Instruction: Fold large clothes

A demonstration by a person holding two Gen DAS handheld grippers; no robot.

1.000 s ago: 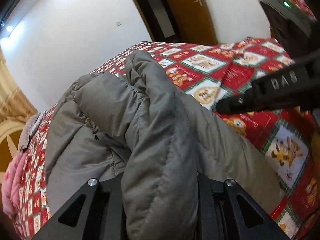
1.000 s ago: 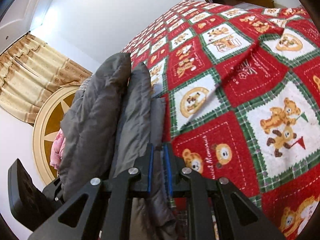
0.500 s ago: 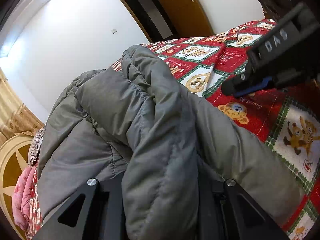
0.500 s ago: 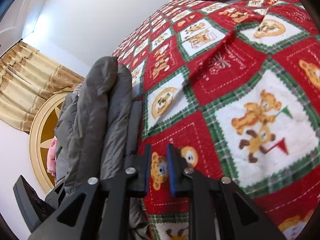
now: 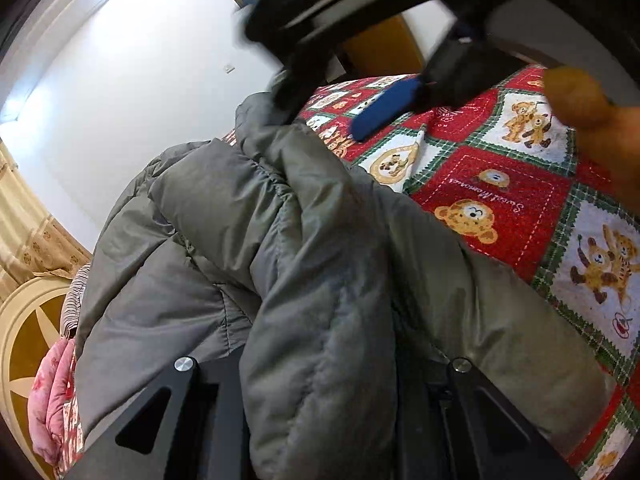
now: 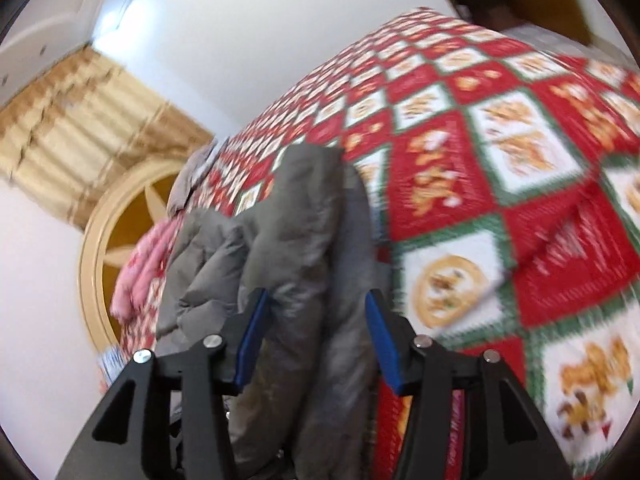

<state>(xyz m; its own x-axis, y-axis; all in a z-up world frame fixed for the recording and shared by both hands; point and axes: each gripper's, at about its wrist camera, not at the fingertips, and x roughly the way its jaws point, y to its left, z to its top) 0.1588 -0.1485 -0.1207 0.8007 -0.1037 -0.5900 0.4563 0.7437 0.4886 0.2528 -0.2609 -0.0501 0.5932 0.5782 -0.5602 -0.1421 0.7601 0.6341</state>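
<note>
The grey puffer jacket (image 5: 320, 280) lies bunched on the bed (image 5: 520, 208), soft, bulky, probably slippery. Left gripper (image 5: 320, 420) clenches its fold; right gripper (image 6: 316, 340), jaws spread, straddles the twelve-o'clock ridge.

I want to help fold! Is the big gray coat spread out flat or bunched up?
Bunched up. The gray coat lies in thick puffy folds on the bear quilt, one fold gripped in the left gripper.

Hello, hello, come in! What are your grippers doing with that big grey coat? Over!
Left gripper shut on grey coat. Right gripper open, straddling the coat's fold. Coat bunched on teddy quilt. Nothing in the way.
</note>
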